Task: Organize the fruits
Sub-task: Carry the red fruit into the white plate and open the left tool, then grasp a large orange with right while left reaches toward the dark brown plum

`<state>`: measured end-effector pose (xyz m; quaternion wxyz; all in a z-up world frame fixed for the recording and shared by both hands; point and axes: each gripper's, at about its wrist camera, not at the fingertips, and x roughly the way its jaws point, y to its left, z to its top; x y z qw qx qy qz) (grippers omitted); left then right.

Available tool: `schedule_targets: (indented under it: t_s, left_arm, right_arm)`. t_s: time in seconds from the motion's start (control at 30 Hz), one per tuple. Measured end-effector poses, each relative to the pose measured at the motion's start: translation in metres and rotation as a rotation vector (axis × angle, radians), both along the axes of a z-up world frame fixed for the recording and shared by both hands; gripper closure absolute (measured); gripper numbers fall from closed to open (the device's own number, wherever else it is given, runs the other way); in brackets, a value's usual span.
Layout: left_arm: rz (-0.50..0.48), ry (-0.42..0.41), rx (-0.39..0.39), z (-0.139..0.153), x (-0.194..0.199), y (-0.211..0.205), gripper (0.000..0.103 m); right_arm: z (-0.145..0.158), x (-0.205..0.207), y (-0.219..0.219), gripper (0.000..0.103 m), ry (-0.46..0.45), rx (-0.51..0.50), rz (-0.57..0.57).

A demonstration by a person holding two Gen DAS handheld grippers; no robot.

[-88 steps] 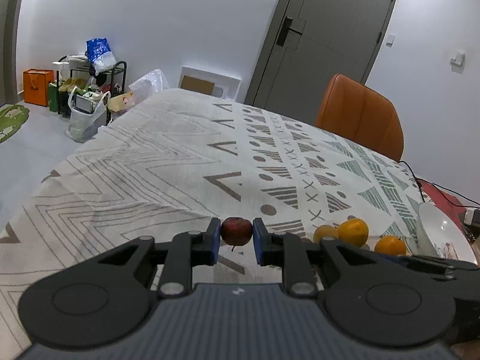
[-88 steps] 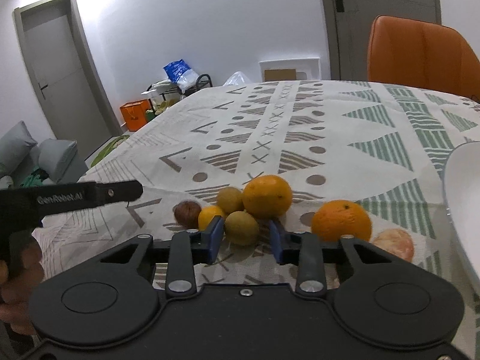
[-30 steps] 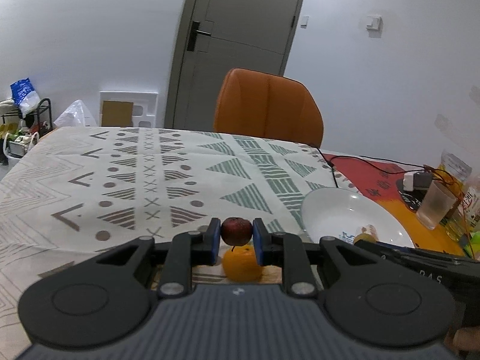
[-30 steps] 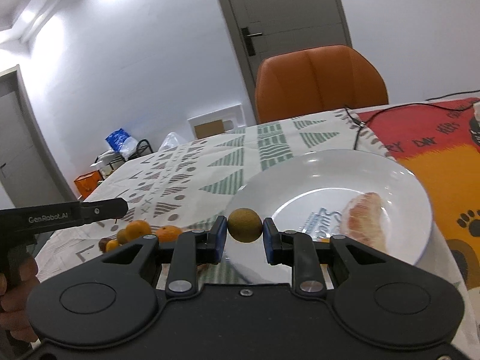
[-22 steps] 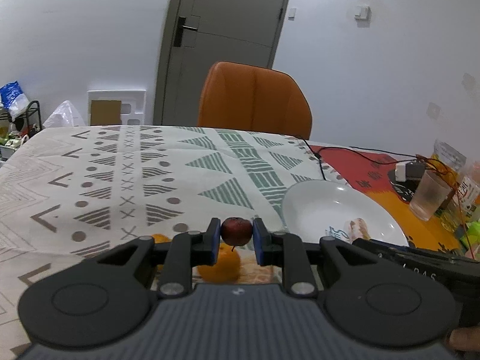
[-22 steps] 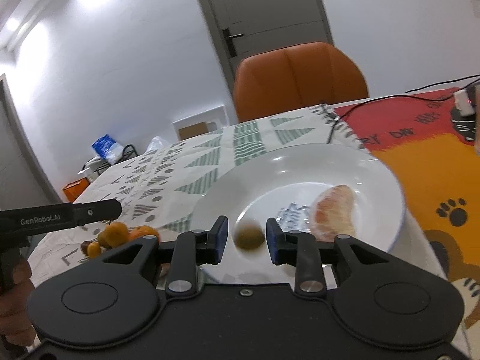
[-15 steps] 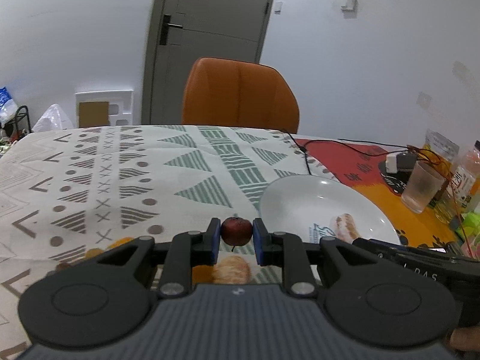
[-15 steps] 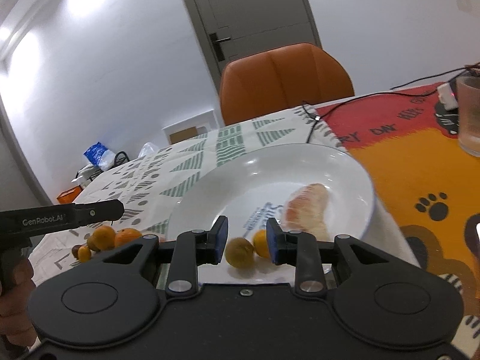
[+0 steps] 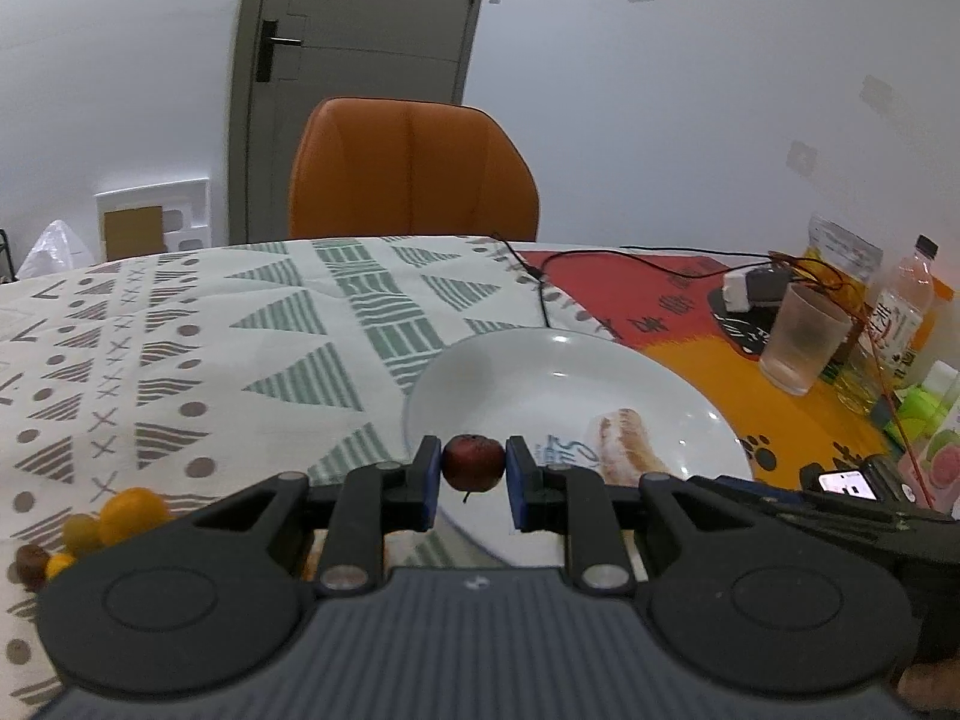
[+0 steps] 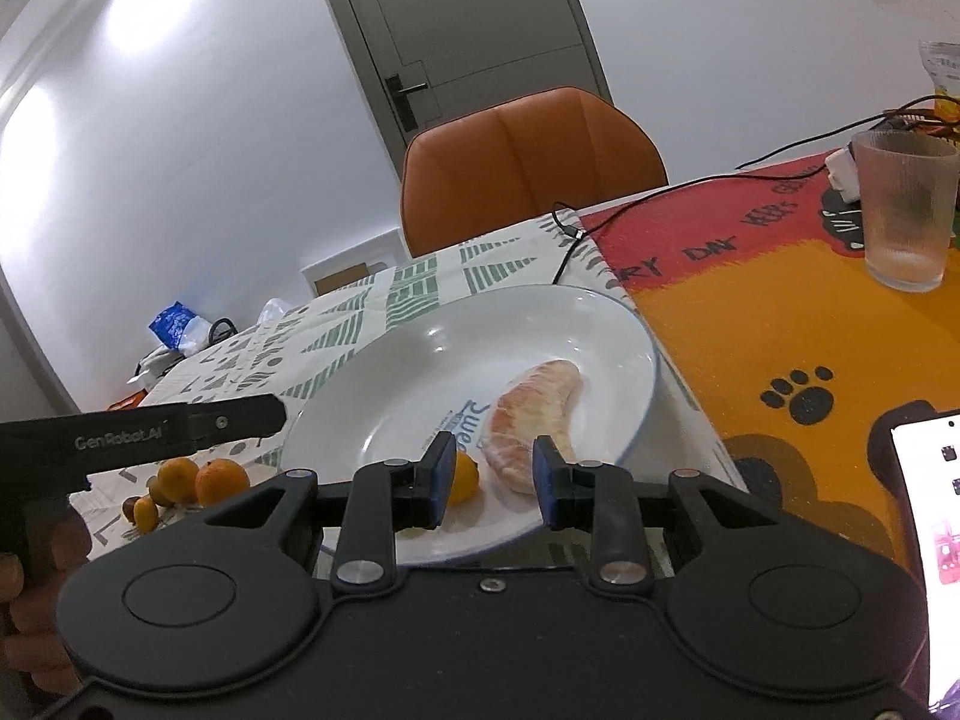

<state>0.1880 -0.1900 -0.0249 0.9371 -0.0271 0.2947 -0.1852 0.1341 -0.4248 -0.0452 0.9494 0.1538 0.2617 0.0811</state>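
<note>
left gripper (image 9: pixel 474 471): clamped on dark red fruit (image 9: pixel 473 461), near plate (image 9: pixel 510 372) rim
right gripper (image 10: pixel 489 477): jaws apart, empty, above plate

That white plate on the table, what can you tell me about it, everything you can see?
The white plate is round, shallow and glossy, probably ceramic, with blue lettering at its centre. It lies flat where the patterned cloth meets the orange mat. On it rest a peeled citrus segment and a small orange fruit. The right gripper hovers open over its near edge; the left gripper holds a dark red fruit in front of it.
</note>
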Motion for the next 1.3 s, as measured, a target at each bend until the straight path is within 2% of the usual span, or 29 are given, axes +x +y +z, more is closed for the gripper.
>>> schedule_targets:
  t_s: [0.07,0.23,0.4,0.6,0.83,1.3]
  left_arm:
    - [-0.012,0.003,0.001,0.000,0.000,-0.005,0.081]
    - [-0.013,-0.020,0.008,0.005,-0.004,-0.007,0.073]
    - [0.056,-0.030,0.044,0.008,-0.008,0.012,0.049]
    - [0.159,-0.042,0.064,0.013,-0.014,0.049,0.033]
    - [0.235,-0.042,0.084,0.013,-0.021,0.081,0.028]
    - [0.344,-0.033,0.080,0.009,-0.030,0.127,0.022]
  right_arm:
    - [0.000,-0.001,-0.001,0.074,0.001,-0.001,-0.001]
    - [0.001,-0.003,-0.001,0.072,-0.002,0.001,0.004]
    - [0.002,0.000,0.009,0.068,-0.008,0.007,0.031]
    - [0.005,0.004,0.025,0.067,-0.021,0.012,0.068]
    - [0.009,0.007,0.042,0.066,-0.027,0.007,0.102]
    - [0.017,0.011,0.074,0.050,-0.043,-0.018,0.157]
